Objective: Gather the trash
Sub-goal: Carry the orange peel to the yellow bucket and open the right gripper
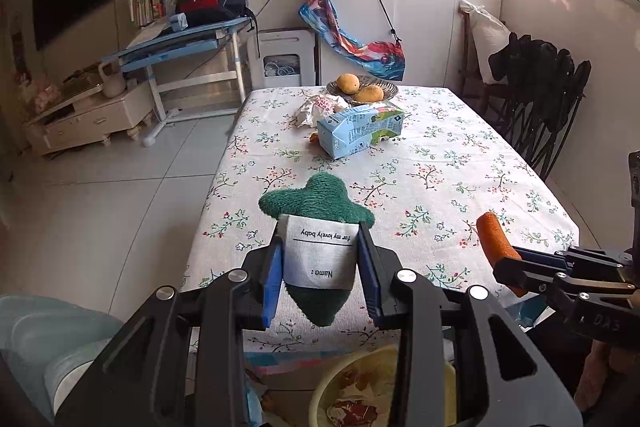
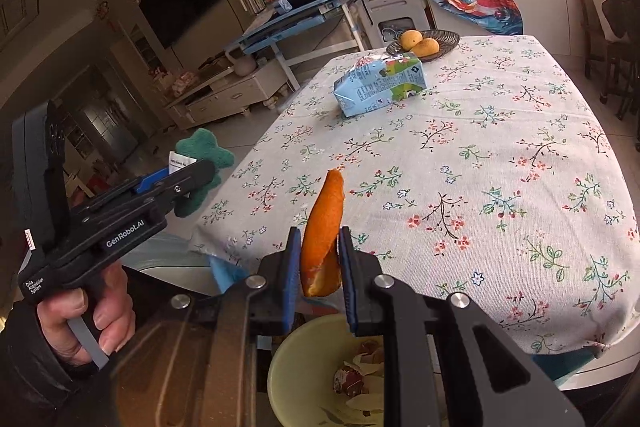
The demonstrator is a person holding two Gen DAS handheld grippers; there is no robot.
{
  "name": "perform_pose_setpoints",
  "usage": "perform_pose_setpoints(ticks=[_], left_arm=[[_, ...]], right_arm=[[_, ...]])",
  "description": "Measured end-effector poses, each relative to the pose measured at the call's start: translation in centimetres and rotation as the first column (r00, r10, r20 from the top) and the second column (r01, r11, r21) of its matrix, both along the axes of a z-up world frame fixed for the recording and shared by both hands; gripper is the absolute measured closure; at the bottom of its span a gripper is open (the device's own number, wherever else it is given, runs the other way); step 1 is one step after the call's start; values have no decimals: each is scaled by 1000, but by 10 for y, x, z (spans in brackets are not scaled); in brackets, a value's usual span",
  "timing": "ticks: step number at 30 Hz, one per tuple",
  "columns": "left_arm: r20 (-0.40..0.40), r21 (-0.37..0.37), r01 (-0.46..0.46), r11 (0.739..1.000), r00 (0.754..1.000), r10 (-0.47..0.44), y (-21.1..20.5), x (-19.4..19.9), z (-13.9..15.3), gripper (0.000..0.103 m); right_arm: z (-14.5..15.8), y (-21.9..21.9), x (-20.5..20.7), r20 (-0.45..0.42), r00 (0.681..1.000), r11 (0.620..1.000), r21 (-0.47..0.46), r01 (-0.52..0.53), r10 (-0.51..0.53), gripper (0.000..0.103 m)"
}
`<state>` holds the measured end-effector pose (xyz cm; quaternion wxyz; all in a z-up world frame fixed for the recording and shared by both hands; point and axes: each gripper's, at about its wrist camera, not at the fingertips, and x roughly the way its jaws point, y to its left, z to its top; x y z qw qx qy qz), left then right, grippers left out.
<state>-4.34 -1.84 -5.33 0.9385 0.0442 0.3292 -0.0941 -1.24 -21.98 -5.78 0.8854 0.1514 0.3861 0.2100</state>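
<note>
A: While the left gripper [image 1: 320, 267] pinches the green toy [image 1: 316, 203] over the counter [image 1: 440, 163] edge, what shows only on the right?

B: The hand [image 2: 86, 311]; right gripper [image 2: 320, 267] fingers pinch orange peel [image 2: 324, 231] above the bin [image 2: 296, 367]; carton [image 2: 380, 83] lies farther back.

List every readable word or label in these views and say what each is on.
"for my lovely baby": white tag on the green toy, seen upside down.
"Name :": same tag, lower line.
"GenRobot.AI": side of the left gripper.
"Data Acquisition System": its handle, small.
Carton: print too small to read.
Right gripper: raised letters on its body, too blurred to read.
</note>
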Motion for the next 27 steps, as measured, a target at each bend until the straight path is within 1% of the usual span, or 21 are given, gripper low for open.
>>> perform_pose_setpoints(ticks=[13, 17, 21, 27], left_arm=[[18, -16, -9, 1000, 1000, 9, 3, -21, 2, 70], [25, -21, -13, 1000, 1000, 13, 4, -29, 3, 70], [30, -22, -12, 1000, 999, 13, 3, -36, 3, 70], [40, -7, 1, 1000, 999, -1, -2, -44, 2, 70]], right_arm=[[0, 12, -25, 2, 999, 999, -13, -35, 35, 83], [-2, 16, -32, -10, 998, 998, -17, -57, 57, 83], [-9, 27, -40, -41, 994, 994, -41, -98, 97, 83], [-27, 42, -45, -121, 982, 985, -74, -155, 145, 83]])
